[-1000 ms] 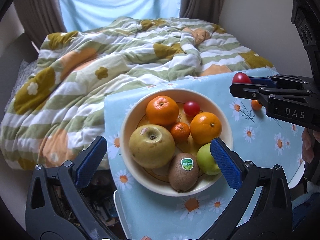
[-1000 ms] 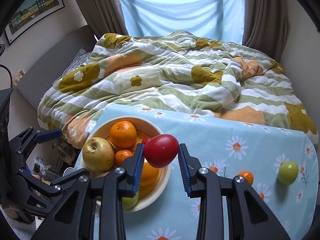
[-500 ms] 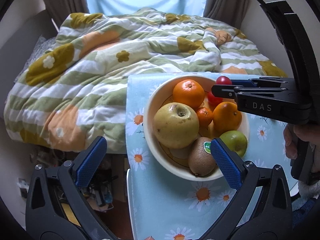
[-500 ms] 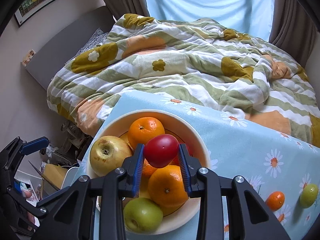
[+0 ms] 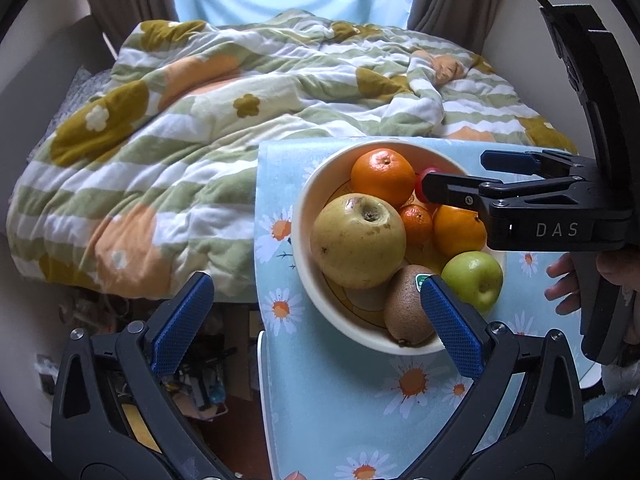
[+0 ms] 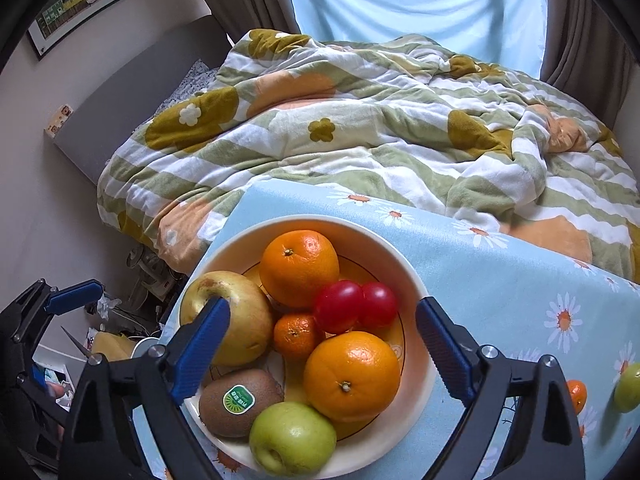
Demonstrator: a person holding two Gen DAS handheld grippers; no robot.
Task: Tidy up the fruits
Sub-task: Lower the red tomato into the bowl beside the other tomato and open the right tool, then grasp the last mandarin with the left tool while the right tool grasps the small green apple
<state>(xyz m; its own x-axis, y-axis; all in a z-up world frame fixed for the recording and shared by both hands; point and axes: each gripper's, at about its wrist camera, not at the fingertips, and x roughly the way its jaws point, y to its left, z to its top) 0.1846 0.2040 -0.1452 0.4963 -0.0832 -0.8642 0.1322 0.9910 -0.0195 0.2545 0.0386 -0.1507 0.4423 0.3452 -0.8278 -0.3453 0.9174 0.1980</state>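
Your right gripper hangs over the cream bowl with its blue pads spread wide; the jaws have just been opening, and nothing sits between them now. The red tomato lies loose in the bowl, directly ahead of the gap, touching a second red tomato on its right and resting against the large orange behind it. Neither pad touches any fruit: the left pad stands in front of the yellow apple, the right pad over the bowl's right rim.

Your left gripper is likewise wide open and holds nothing. Its right pad overlaps the kiwi and the green apple in view, though whether it touches them you cannot tell; its left pad hangs off the table edge, over the floor clutter.

The bowl also holds a second large orange near the front and a small mandarin in the middle. It stands on the daisy-print tablecloth, near the left corner. Well apart, at the right edge of the cloth, lie another small mandarin and a green fruit, both outside the bowl. A striped flowered duvet covers the bed behind the table.
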